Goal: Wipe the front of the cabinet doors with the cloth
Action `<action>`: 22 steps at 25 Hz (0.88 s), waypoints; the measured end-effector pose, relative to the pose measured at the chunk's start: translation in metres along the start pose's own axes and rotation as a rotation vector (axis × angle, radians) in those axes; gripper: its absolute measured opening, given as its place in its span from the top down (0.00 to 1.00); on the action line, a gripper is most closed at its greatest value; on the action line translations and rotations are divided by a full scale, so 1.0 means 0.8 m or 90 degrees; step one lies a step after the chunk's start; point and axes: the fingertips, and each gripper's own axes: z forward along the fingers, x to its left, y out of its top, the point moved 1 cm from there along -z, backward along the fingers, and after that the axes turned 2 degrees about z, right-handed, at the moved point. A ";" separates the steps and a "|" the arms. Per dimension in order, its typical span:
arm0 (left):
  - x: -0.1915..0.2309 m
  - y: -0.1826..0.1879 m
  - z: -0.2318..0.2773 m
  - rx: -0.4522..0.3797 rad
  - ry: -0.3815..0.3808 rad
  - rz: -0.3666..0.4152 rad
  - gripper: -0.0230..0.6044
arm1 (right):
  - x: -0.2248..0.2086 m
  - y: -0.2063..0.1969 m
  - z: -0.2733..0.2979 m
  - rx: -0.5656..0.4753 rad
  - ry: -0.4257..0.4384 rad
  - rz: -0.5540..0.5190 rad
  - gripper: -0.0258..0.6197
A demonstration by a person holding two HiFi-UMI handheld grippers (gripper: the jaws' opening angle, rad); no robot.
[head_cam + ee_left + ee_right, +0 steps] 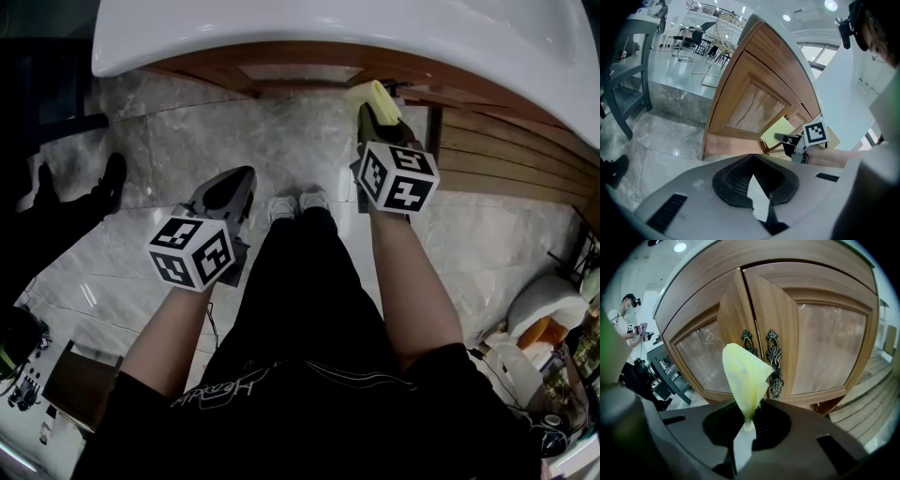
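In the right gripper view, my right gripper (pixel 747 425) is shut on a pale yellow cloth (pixel 745 373) that stands up from the jaws. The cloth is in front of the seam between two wooden cabinet doors (pixel 820 348), close to their dark ornate handles (pixel 774 363). Whether it touches the wood I cannot tell. The head view shows the right gripper (pixel 375 117) and the cloth (pixel 373 97) under the basin edge. My left gripper (pixel 232 186) hangs lower to the left, away from the doors, shut with nothing in it. From the left gripper view (pixel 751 159) the cloth (pixel 780 132) appears against a door (pixel 754 101).
A white basin top (pixel 328 28) overhangs the cabinet. Grey marble floor (pixel 187 131) lies below, with my own shoes (pixel 298 202) near the doors. Wooden slats (pixel 506 159) run at the right. Another person's black shoe (pixel 112 178) is at left. Clutter (pixel 544 319) sits low right.
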 end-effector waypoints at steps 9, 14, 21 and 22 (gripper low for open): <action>0.003 -0.009 0.005 0.001 0.003 -0.011 0.95 | 0.012 -0.018 -0.007 0.013 0.021 -0.015 0.90; 0.010 -0.012 -0.004 -0.010 0.016 -0.018 0.95 | 0.048 -0.029 0.005 0.029 0.061 -0.038 0.90; 0.046 -0.022 -0.030 -0.033 0.052 -0.061 0.95 | 0.119 -0.037 0.025 0.047 0.128 -0.092 0.90; 0.050 -0.023 -0.033 -0.037 0.056 -0.066 0.95 | 0.127 -0.039 0.029 0.050 0.137 -0.100 0.90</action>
